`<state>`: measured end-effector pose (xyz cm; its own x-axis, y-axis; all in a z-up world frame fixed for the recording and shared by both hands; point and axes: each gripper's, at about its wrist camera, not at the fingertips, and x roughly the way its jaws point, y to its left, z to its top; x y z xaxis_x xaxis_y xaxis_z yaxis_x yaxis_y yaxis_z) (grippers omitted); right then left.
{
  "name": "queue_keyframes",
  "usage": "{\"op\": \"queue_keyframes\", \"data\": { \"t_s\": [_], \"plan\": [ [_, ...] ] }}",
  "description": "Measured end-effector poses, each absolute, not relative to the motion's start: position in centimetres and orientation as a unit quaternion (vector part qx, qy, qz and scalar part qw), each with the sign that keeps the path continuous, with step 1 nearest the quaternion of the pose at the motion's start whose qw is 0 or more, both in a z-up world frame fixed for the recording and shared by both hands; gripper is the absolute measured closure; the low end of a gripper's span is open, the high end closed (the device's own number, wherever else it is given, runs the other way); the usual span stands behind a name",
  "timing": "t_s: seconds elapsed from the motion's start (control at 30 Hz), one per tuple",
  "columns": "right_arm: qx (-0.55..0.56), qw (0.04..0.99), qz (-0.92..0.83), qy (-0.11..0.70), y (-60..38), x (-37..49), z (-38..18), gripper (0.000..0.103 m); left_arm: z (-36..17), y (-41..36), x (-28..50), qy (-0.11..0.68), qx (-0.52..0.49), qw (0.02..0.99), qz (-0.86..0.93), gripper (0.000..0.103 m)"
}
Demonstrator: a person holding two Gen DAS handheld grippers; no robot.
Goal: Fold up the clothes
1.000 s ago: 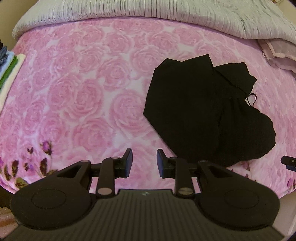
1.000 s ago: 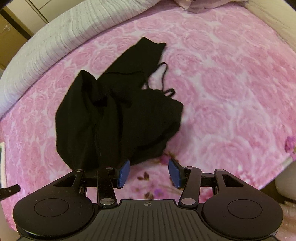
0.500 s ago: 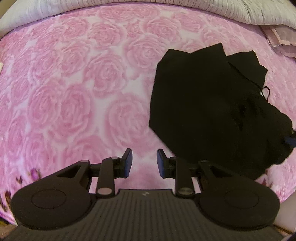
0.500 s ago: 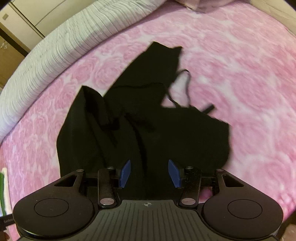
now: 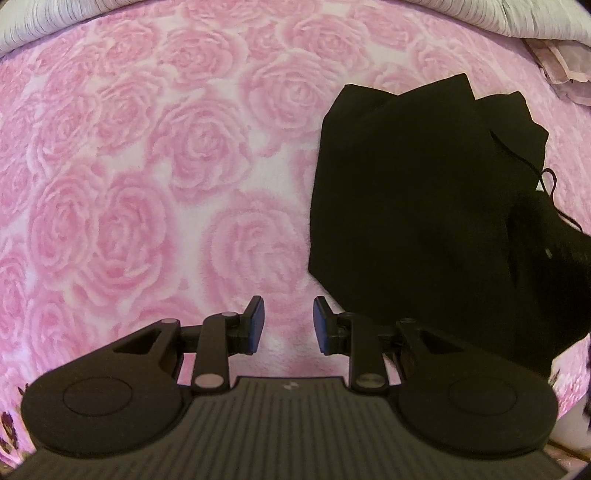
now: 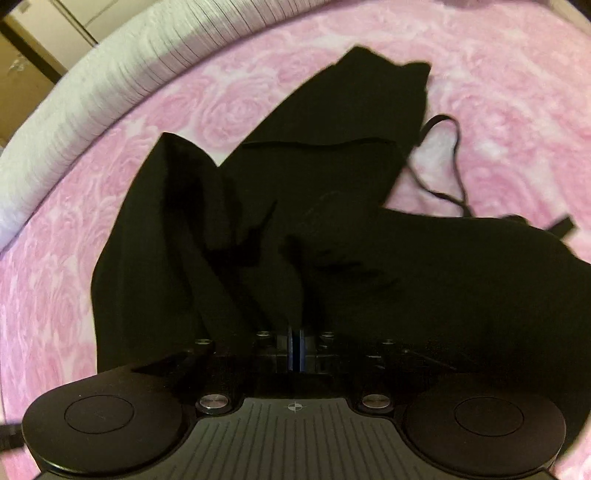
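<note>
The right gripper (image 6: 296,349) was clenched on the black garment (image 6: 332,236) beneath it. The left gripper (image 5: 288,325) stood released over the bed (image 5: 155,192), garment to its right.

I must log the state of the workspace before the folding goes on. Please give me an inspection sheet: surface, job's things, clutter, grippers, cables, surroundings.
Surface: bed with pink rose blanket, lying flat where it shows.
Job's things: one black garment, crumpled and unfolded, thin strap looping onto the blanket.
Clutter: pale pink cloth at the far right edge of the left wrist view.
Grippers: left gripper open over bare blanket beside the garment, holding nothing; right gripper shut, down on the garment's near part; whether cloth is pinched between the pads cannot be told.
Cables: nothing seen.
Surroundings: grey striped bedding along the far edge; cupboard doors behind it.
</note>
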<state>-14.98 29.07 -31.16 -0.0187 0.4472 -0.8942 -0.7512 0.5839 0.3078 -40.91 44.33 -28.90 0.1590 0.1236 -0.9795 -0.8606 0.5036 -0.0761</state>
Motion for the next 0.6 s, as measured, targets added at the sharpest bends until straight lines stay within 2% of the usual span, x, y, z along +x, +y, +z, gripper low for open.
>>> {"op": "queue_keyframes", "data": {
  "t_s": [0.17,0.33,0.47,0.6],
  "plan": [
    [-0.092,0.705,0.405,0.575,21.9,-14.3,-29.4,0.102,-28.3,44.3,-37.5,0.528,-0.346,0.702,0.332,0.067],
    [0.008,0.731,0.348,0.587,18.6,-11.6,-28.6,0.102,-27.9,45.5,-32.2,0.531,-0.315,0.721,0.315,0.067],
    [0.028,0.81,0.25,0.53,16.2,-10.1,-26.3,0.102,-27.4,46.3,-30.0,0.532,-0.304,0.723,0.319,0.066],
    [0.015,0.829,0.277,0.486,14.2,-8.9,-24.6,0.102,-27.1,47.5,-28.2,0.53,-0.314,0.723,0.311,0.065]
  ]
}}
